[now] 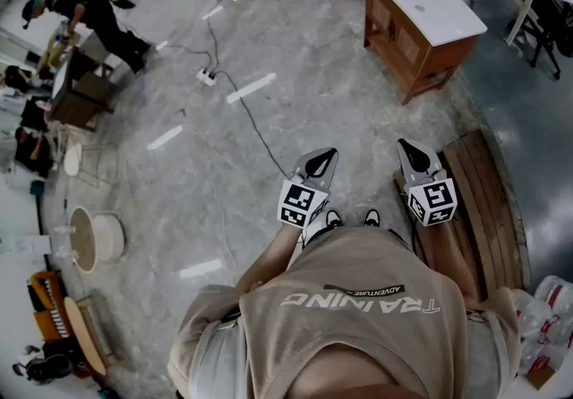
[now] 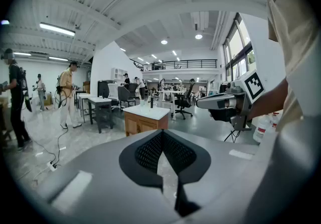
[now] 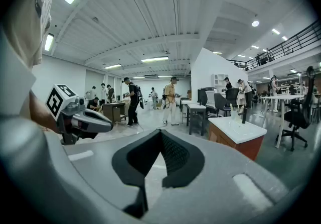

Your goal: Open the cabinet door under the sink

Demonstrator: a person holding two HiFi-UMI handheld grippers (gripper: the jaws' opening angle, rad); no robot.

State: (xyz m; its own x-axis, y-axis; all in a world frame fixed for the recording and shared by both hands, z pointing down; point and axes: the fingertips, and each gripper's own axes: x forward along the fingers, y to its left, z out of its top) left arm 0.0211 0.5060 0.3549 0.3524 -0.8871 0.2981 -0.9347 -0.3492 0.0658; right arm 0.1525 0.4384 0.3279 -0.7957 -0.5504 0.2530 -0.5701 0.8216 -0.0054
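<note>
Your shirt (image 1: pixel 358 317) reads "TRAINING", with a small "ADVENTURE" label above it, both upside down in the head view. Your left claw (image 1: pixel 324 158) and right claw (image 1: pixel 410 150) are each closed tip to tip, gripping nothing. The sink cabinet (image 1: pixel 416 39) stands well ahead of both, across the floor (image 1: pixel 295 75).

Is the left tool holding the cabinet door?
No, the left tool is shut on nothing, and the cabinet stands far beyond it.

Floor cable (image 1: pixel 254 123), power strip (image 1: pixel 207 77), perhaps plastic bottles (image 1: pixel 548 299)
</note>
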